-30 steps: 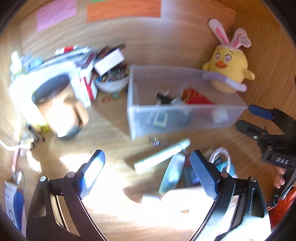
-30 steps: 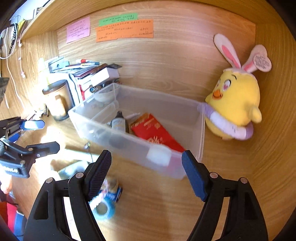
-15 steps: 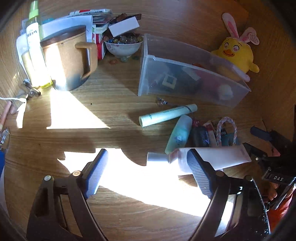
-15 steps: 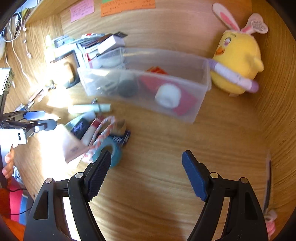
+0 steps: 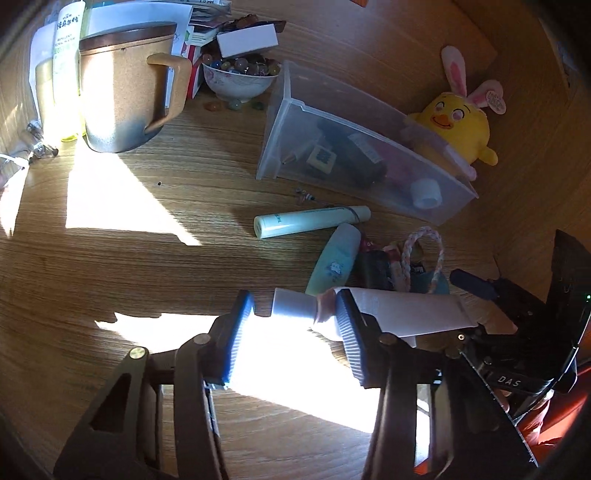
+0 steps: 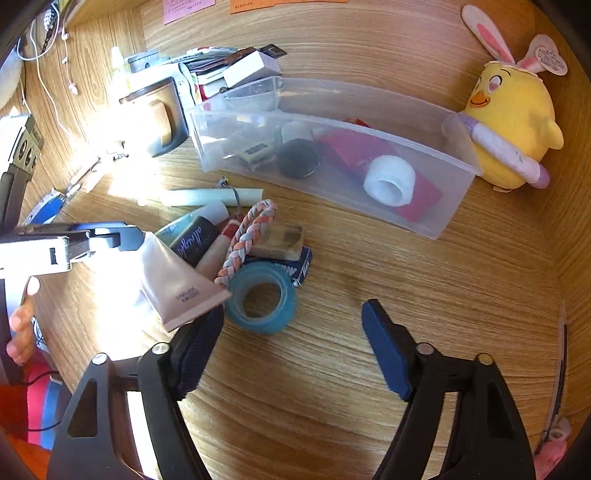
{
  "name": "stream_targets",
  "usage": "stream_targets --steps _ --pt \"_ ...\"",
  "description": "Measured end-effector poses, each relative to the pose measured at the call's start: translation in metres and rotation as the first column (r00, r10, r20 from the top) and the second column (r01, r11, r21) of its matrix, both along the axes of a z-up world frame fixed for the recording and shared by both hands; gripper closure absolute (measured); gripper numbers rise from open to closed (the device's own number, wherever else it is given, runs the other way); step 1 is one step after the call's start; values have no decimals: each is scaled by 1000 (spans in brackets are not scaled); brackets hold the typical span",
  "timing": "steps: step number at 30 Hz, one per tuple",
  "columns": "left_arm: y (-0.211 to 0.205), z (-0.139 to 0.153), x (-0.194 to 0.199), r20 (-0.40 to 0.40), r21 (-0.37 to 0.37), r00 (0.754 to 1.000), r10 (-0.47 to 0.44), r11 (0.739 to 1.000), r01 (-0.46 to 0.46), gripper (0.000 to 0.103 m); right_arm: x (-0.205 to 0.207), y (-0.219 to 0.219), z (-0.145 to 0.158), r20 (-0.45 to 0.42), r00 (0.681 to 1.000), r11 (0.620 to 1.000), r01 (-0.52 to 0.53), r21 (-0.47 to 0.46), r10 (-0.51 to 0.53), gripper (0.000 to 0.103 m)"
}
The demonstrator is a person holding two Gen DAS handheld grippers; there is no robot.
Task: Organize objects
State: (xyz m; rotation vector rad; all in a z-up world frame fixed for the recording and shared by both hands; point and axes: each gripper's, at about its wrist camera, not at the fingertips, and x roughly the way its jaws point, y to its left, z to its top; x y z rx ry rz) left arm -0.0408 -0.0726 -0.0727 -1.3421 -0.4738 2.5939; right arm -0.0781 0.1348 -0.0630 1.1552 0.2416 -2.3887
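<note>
Left gripper jaws just closing, narrow around pink tube cap, contact unclear. Right gripper wide, empty, lower centre of frame beside blue tape roll.

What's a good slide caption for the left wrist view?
Left gripper closing around the cap end of a white tube on a cluttered wooden desk.

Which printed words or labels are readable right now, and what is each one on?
"DAS": on the right gripper body, left wrist view.
Bottle behind the mug: print too small to read.
Dark tube: cursive script, unclear.
Pink tube crimp code: too small.
Sticky notes: blurred.
</note>
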Motion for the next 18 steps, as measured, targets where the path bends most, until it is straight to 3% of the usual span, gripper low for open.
stream_targets --steps 2,7,18 --pt "1 0 1 -6 17 1000 -6 1000 6 67 -2 -2 0 7 1000 1000 -11 -6 11 44" --pt "1 0 2 -20 -1 1000 5 1000 -5 69 -3 -8 0 2 1000 1000 -18 -11 18 67" --pt "-7 20 10 -83 -35 995 58 998 -61 75 -3 9 8 -37 998 998 58 -18 -59 67"
